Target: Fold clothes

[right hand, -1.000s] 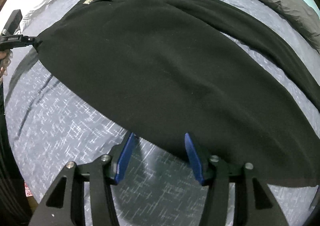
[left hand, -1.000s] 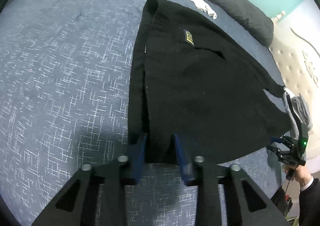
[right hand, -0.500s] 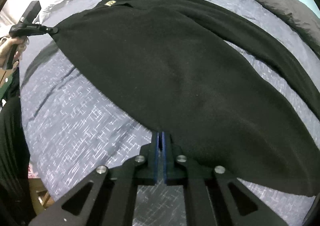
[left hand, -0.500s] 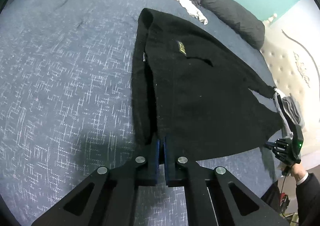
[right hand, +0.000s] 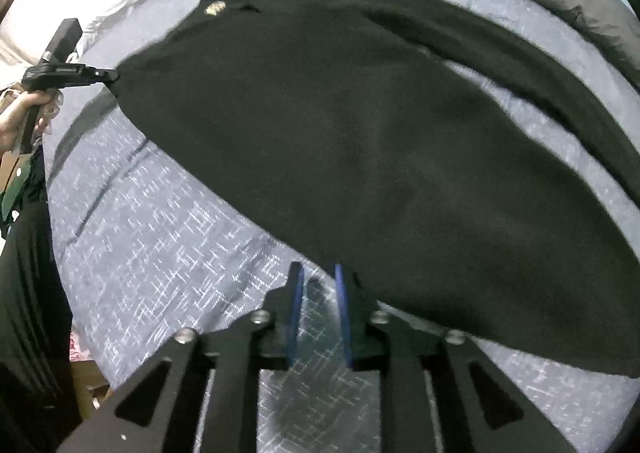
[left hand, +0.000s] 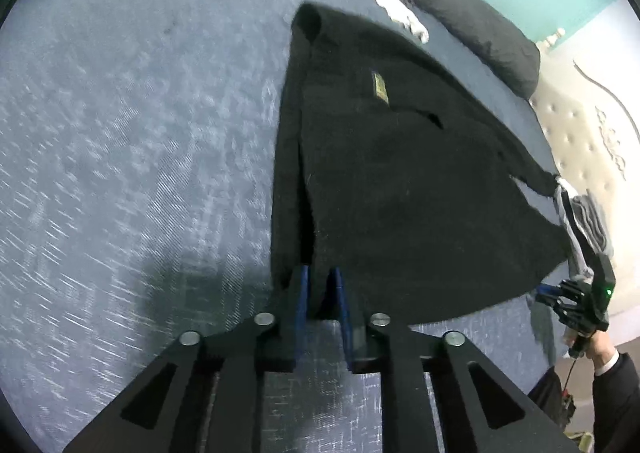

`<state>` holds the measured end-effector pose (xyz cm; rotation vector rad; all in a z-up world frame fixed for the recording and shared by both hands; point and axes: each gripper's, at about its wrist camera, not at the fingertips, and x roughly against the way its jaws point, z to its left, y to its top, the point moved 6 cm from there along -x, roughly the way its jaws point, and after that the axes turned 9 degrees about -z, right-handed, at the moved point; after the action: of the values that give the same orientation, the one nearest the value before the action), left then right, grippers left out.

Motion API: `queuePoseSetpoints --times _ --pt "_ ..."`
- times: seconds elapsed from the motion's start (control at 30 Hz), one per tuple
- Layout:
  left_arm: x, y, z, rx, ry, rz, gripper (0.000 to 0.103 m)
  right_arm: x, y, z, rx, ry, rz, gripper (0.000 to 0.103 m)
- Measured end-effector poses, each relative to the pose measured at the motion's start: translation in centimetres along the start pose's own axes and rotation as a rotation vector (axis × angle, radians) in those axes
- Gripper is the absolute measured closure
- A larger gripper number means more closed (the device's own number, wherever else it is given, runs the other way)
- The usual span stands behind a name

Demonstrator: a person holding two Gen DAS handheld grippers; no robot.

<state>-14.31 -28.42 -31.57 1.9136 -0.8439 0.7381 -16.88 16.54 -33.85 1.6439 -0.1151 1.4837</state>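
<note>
Lying spread on the blue bedspread, the black garment is seen at twelve o'clock — left gripper opening with hem between pads; right gripper opening, nothing between.

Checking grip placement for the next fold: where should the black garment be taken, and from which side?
Judging by its pose, grip the black garment at its near hem corners, coming from the near edge of the bed. The hem lies straight and flat there, while the far end bunches into a narrow fold, so the corners look the easier hold.
</note>
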Motion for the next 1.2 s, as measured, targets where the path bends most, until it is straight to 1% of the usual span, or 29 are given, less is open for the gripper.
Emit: queuePoseSetpoints --times 0.1,0.13,0.17,0.2,0.27,0.3,0.4,0.5,0.63,0.73,0.8,0.93,1.03,1.1,1.13,1.17,1.2 --pt "0.7 2.1 -0.2 0.001 0.013 -0.054 0.085 0.9 2.2 -1.7 -0.083 0.017 -0.079 0.077" --pt "0.8 3.0 -0.3 0.004 0.014 -0.07 0.084 1.1 2.7 -2.0 -0.117 0.018 -0.114 0.075" --pt "0.6 3.9 -0.4 0.008 0.013 -0.085 0.078 1.2 3.2 -2.2 -0.145 0.018 -0.142 0.073" --pt "0.3 4.9 -0.6 0.013 0.011 -0.097 0.076 1.5 3.5 -2.9 -0.171 0.019 -0.165 0.07" --pt "-0.5 6.9 -1.1 0.023 0.003 -0.117 0.064 2.3 4.1 -3.7 -0.211 0.027 -0.206 0.069" --pt "-1.1 7.9 -1.3 0.025 -0.004 -0.121 0.064 2.6 4.5 -4.1 -0.225 0.033 -0.223 0.068" --pt "-3.1 11.1 -2.2 0.029 -0.027 -0.129 0.064 2.6 5.7 -4.4 -0.245 0.046 -0.241 0.066" --pt "-5.5 14.4 -2.8 0.039 -0.048 -0.135 0.064 1.9 6.2 -4.5 -0.247 0.05 -0.239 0.065" --pt "-8.6 17.9 -2.3 0.065 -0.02 -0.141 0.062 1.4 7.0 -5.0 -0.273 0.054 -0.24 0.065" --pt "-10.5 20.4 -1.2 0.115 -0.022 -0.158 0.059 1.0 7.7 -5.4 -0.287 0.072 -0.251 0.065" --pt "-11.5 21.6 -0.3 0.147 -0.02 -0.16 0.058 0.8 8.1 -5.5 -0.288 0.08 -0.255 0.065" --pt "-13.5 22.8 0.8 0.213 -0.075 -0.15 0.058 0.5 9.1 -5.7 -0.289 0.089 -0.264 0.065" --pt "-14.7 22.9 1.1 0.225 -0.081 -0.129 0.058 0.3 9.5 -5.8 -0.299 0.095 -0.271 0.065" --pt "-15.2 23.2 1.2 0.243 -0.108 -0.131 0.06 0.1 9.6 -5.9 -0.309 0.098 -0.269 0.065" --pt "-15.4 23.4 1.2 0.24 -0.109 -0.133 0.06 -0.1 9.6 -6.0 -0.314 0.098 -0.269 0.065" --pt "-15.6 23.5 1.1 0.231 -0.103 -0.133 0.061 -0.2 9.6 -6.2 -0.322 0.099 -0.269 0.064" --pt "-15.8 23.7 1.0 0.215 -0.087 -0.131 0.067 -0.3 9.5 -6.3 -0.331 0.101 -0.268 0.064"
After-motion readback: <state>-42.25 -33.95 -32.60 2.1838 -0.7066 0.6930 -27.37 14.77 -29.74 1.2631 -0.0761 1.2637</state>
